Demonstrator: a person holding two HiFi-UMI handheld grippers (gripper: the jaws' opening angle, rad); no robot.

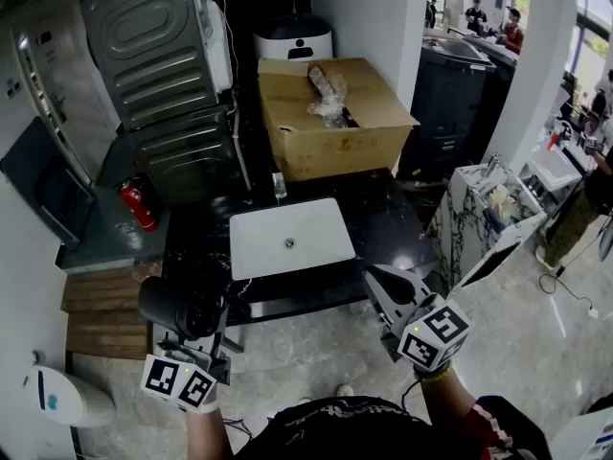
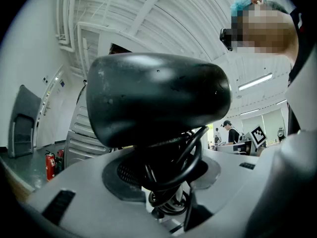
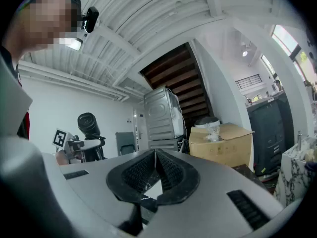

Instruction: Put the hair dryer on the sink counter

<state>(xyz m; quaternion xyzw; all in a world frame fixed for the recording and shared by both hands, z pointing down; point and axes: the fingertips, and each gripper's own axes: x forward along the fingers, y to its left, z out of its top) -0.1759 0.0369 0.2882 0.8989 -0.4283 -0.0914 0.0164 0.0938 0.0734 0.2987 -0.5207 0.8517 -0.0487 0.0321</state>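
Observation:
The black hair dryer is in my left gripper, held low at the front left, just off the counter's front left corner. In the left gripper view the dryer's body fills the middle, and the jaws of the left gripper are shut on its handle with the cord wound round it. The black sink counter with a white basin lies ahead. My right gripper hovers at the counter's front right corner, shut and empty. From the right gripper view the dryer shows at the left.
A cardboard box stands at the counter's back. A grey appliance towers at the left, with a red fire extinguisher at its foot. Wooden steps and a white bin sit at the lower left, a marble-patterned unit at the right.

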